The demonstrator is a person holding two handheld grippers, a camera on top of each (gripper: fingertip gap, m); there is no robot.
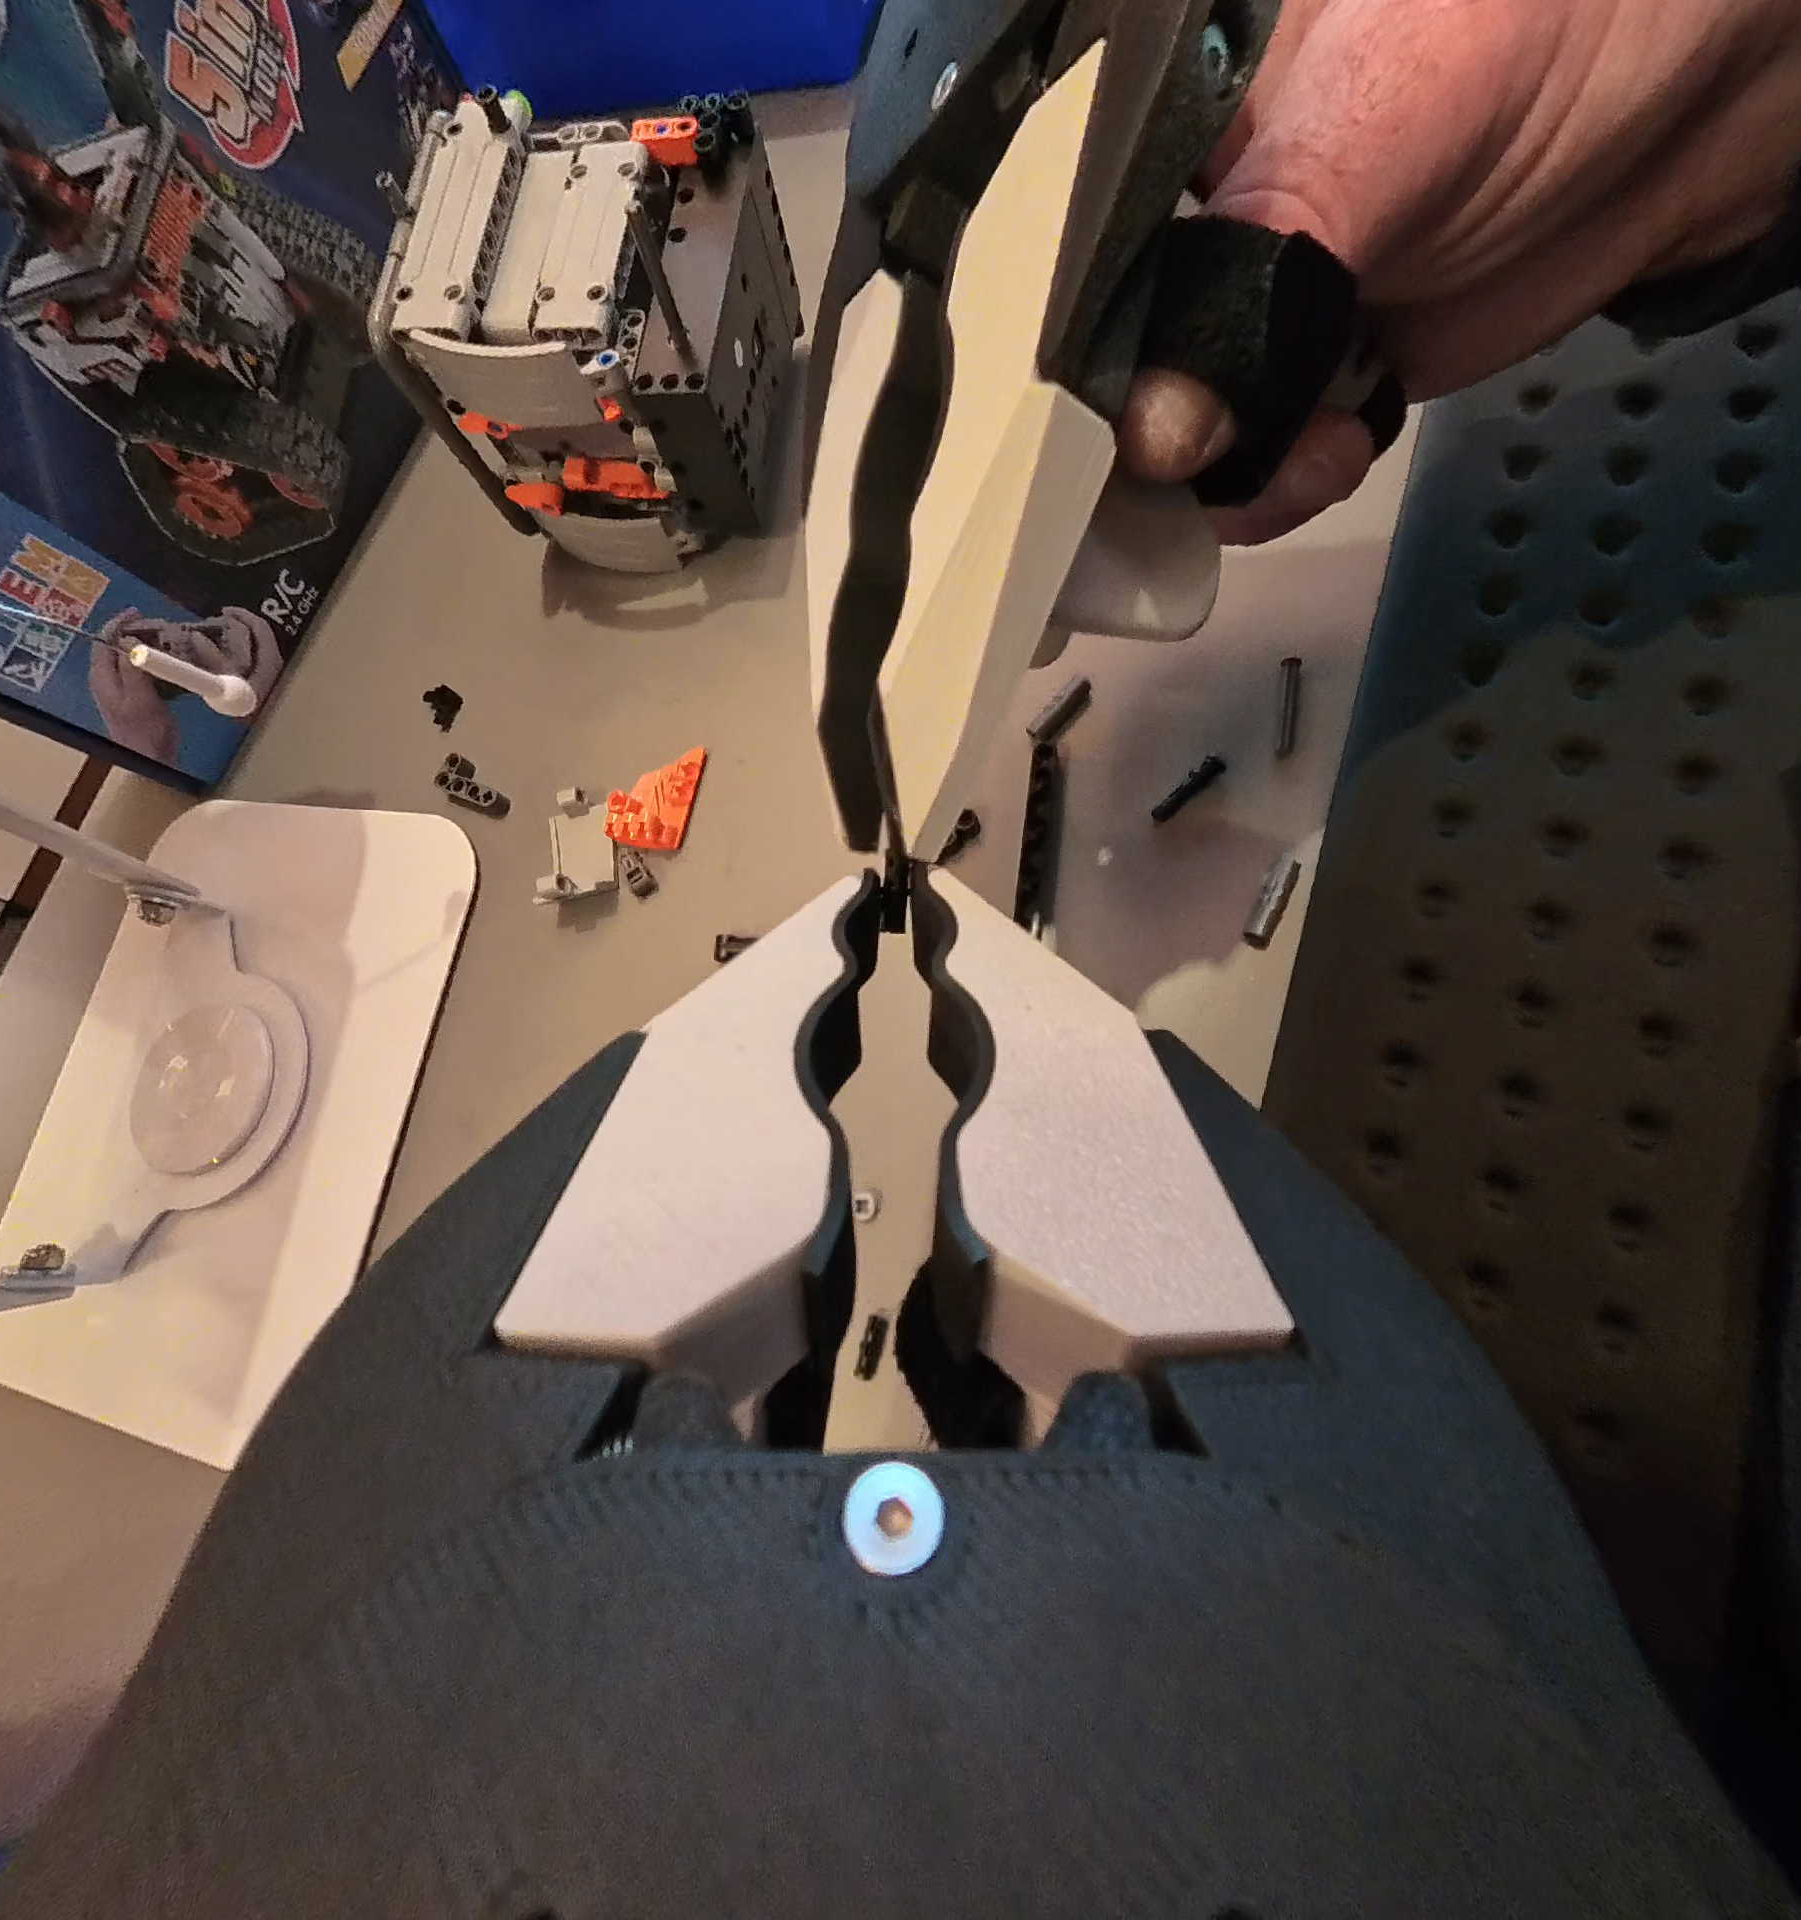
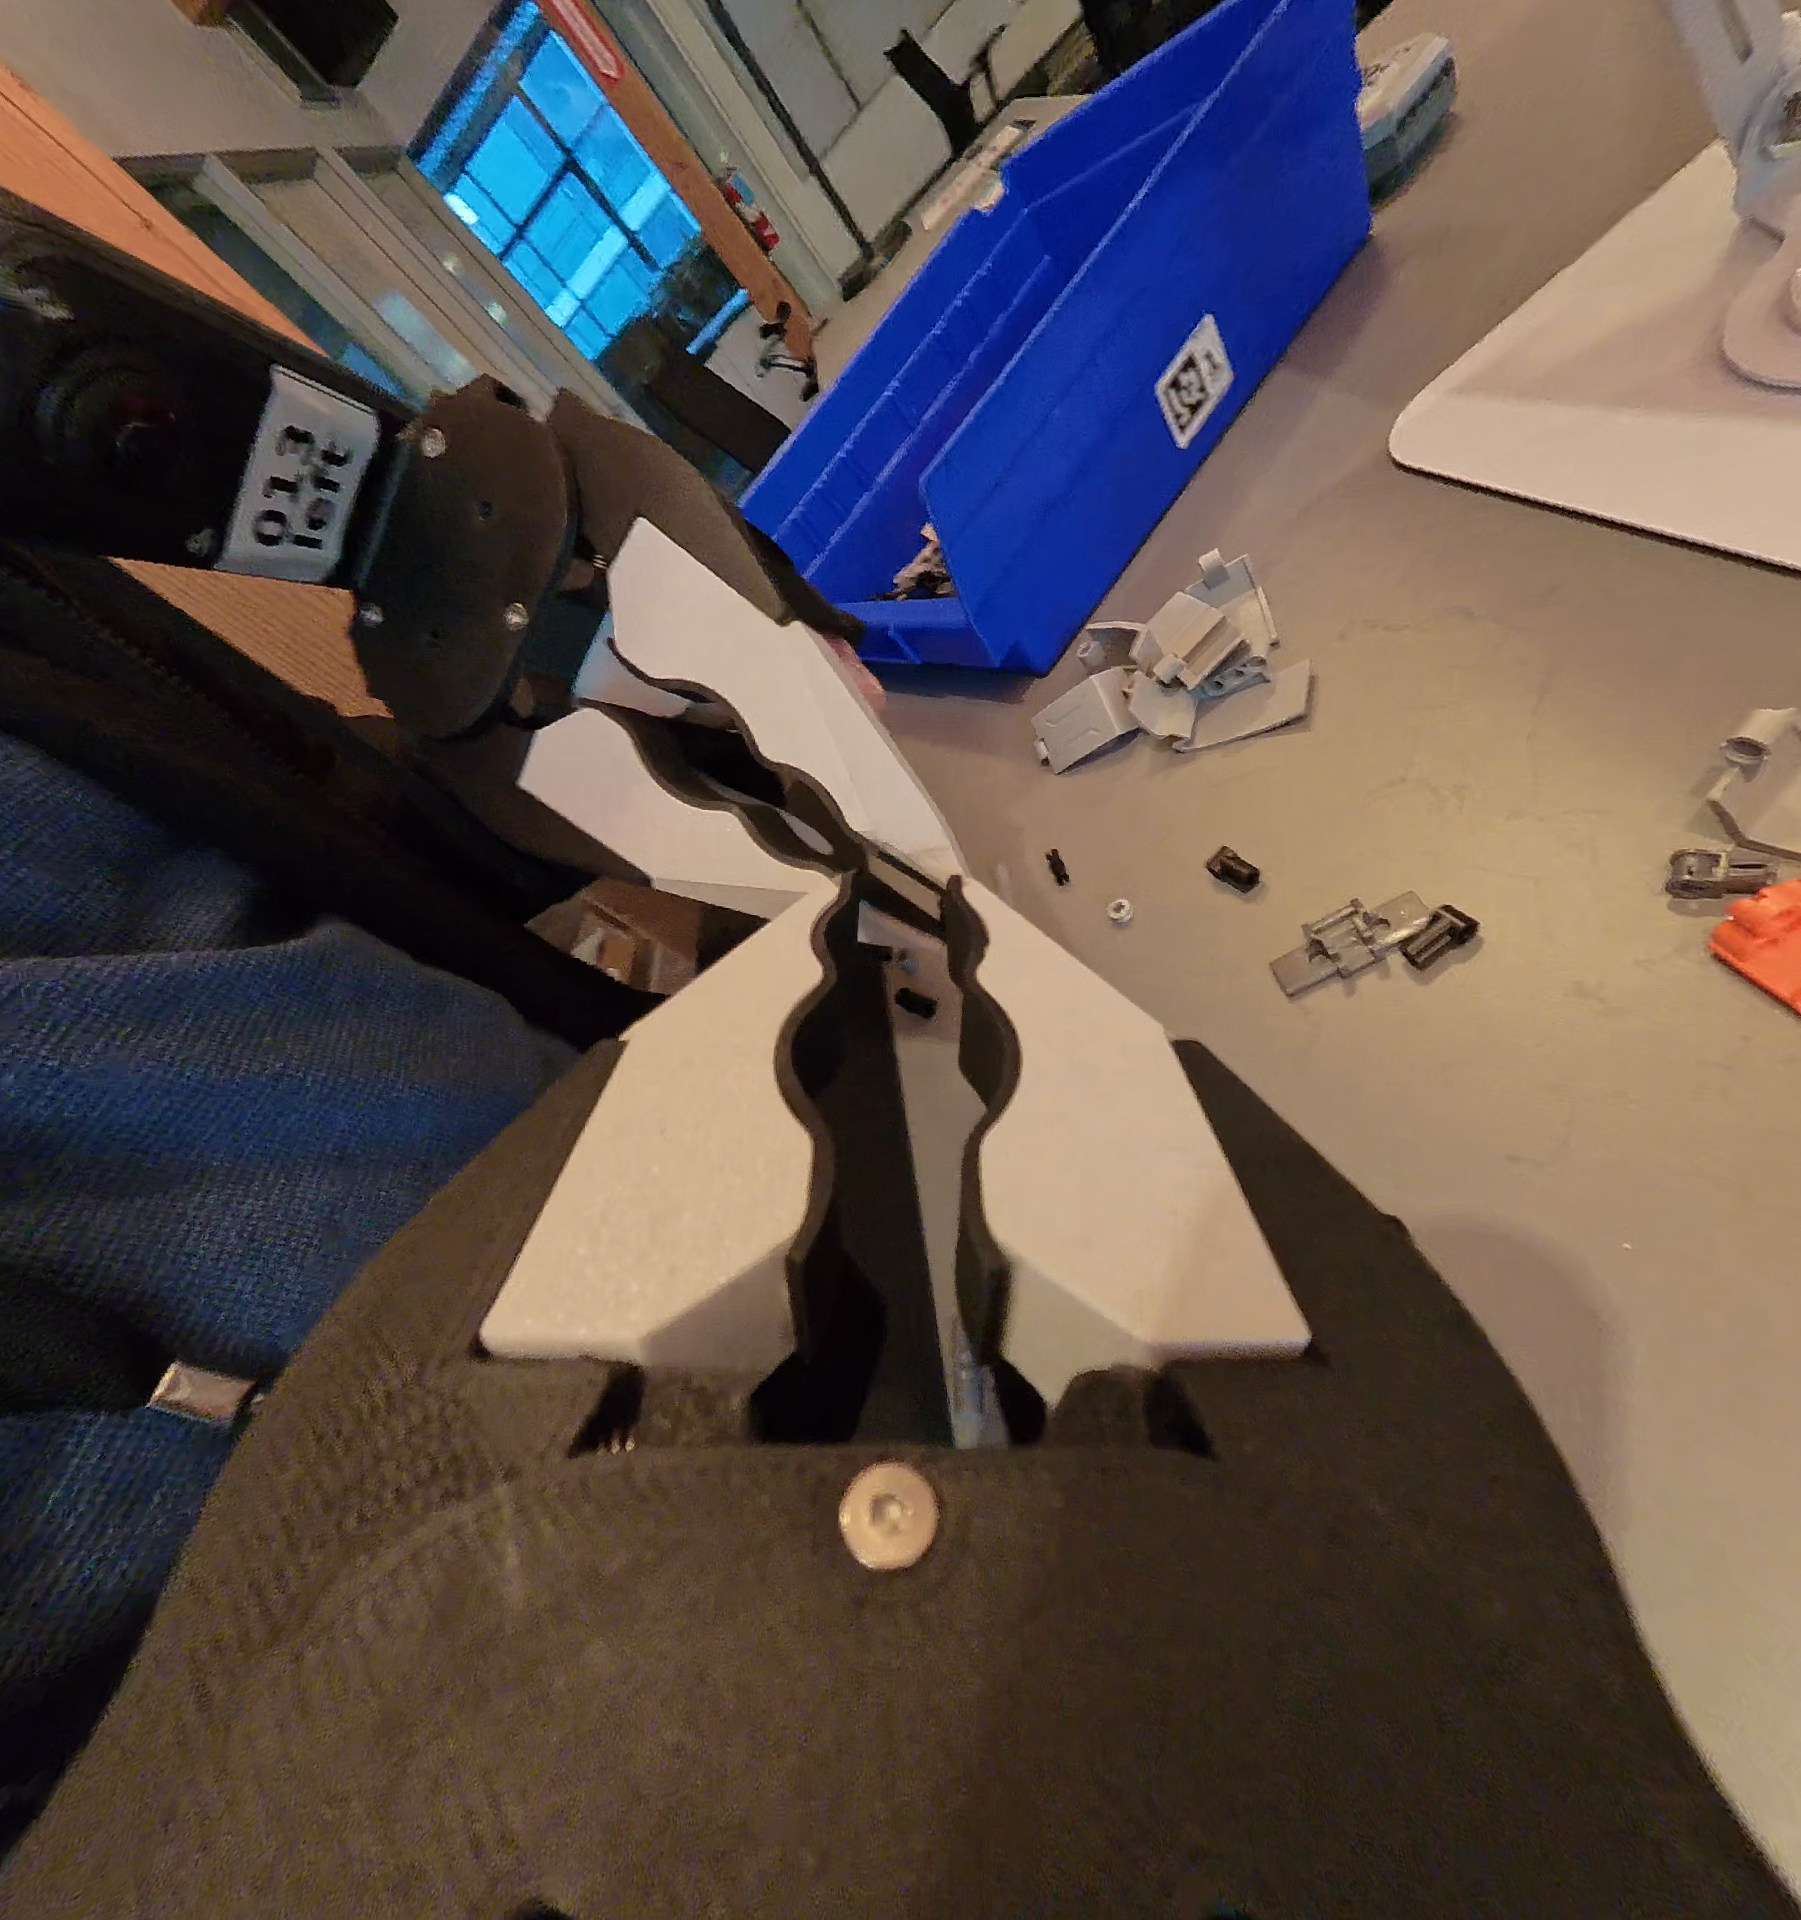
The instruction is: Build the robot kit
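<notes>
In the left wrist view my left gripper (image 1: 894, 906) is shut on a small black building-toy part (image 1: 892, 896) just above the grey table (image 1: 1166, 831). My right gripper (image 1: 892, 844) comes down from above, held by a hand (image 1: 1498, 187), and meets the left tip to tip, pinching the same part. In the right wrist view the right gripper (image 2: 901, 902) holds the black part (image 2: 906, 881) across its tips, and the left gripper (image 2: 842, 844) reaches in from the upper left. Most of the part is hidden by the pads.
A half-built grey, black and orange model (image 1: 584, 343) stands at the back beside a printed box (image 1: 148, 364). A white stand base (image 1: 252, 1143) lies left. An orange plate (image 1: 662, 800), loose pins (image 1: 1187, 787), grey panels (image 2: 1166, 675) and a blue bin (image 2: 1083, 395) are on the table. The tips of both grippers are at nearly the same place. Both grippers' tips are roughly 15 cm from the orange plate (image 1: 662, 800).
</notes>
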